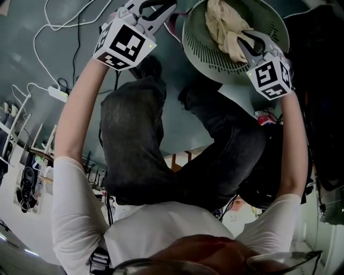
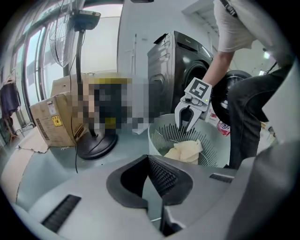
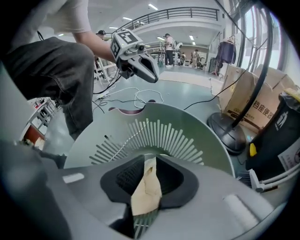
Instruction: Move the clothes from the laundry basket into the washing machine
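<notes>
A cream cloth (image 1: pixel 223 24) lies in the pale green slotted laundry basket (image 1: pixel 199 51) on the floor. My right gripper (image 1: pixel 244 37) hangs just above it, pointing down. In the left gripper view its jaws (image 2: pixel 186 129) stand slightly apart, clear of the cloth (image 2: pixel 187 151). In the right gripper view the cloth (image 3: pixel 146 192) shows through the narrow gap of the right gripper (image 3: pixel 146 159). My left gripper (image 1: pixel 161 6) is beside the basket, outside its rim, tips together and empty (image 2: pixel 149 157). The dark washing machine (image 2: pixel 183 75) stands behind the basket (image 2: pixel 161 136).
A fan stand with a round black base (image 2: pixel 96 145) and cardboard boxes (image 2: pixel 51 119) stand left of the basket. White cables and a power strip (image 1: pixel 56 94) lie on the floor. The person's legs in dark trousers (image 1: pixel 134 139) are close to the basket.
</notes>
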The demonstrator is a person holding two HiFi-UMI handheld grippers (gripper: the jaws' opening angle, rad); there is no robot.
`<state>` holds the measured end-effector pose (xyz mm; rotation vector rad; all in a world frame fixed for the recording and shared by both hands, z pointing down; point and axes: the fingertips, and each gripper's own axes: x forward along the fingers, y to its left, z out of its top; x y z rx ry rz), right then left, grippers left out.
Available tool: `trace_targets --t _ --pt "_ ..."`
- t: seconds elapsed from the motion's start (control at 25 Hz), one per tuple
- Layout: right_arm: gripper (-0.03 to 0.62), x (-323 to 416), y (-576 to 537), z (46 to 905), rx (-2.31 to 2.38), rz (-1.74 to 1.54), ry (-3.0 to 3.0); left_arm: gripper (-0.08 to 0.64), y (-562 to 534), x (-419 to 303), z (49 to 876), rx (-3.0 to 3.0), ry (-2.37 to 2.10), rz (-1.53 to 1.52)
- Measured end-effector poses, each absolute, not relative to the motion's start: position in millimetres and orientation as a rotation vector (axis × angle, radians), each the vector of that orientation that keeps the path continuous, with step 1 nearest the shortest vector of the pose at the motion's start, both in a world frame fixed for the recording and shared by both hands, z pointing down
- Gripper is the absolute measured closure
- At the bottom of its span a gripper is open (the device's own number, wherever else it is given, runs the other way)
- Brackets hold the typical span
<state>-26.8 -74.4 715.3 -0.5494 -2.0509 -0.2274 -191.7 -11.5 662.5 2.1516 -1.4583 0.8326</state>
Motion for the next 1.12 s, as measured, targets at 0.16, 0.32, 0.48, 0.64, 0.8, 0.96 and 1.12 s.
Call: trace_targets --t 0.16,0.32,0.48,0.64,0.8,0.96,1.12 --pt "0.453 -31.8 -73.1 754.4 -0.621 -0.260 -2.006 0.554 -22.3 -210.1 695.7 2.176 -1.474 0.865" --pt "0.394 -20.5 -66.6 790.7 -0.713 -0.281 -1.914 0.554 -27.4 -218.8 720.4 2.184 -1.499 0.813" --pt "0.331 -5.3 -68.0 817.9 -0.775 -0.351 -1.832 0.554 -37.0 -222.0 739.9 2.226 -1.512 0.814" --pt "0.272 3.6 -67.0 838.1 -0.822 -0.385 -1.775 0.554 -43.5 -219.9 752.5 2.240 -1.507 0.790" --pt "0.174 14.1 -60.2 862.9 -0.870 -0.398 -1.692 0.554 -46.5 -216.2 765.5 2.225 -1.511 0.757" --pt "0.078 25.9 -57.8 893.2 -0.900 -0.462 -1.615 0.554 -41.5 -211.8 771.8 2.224 -1.510 0.752" --pt "-0.015 33.5 -57.5 922.6 -0.915 -0.541 -1.557 0.554 -31.5 -214.8 774.1 2.196 -1.531 0.743"
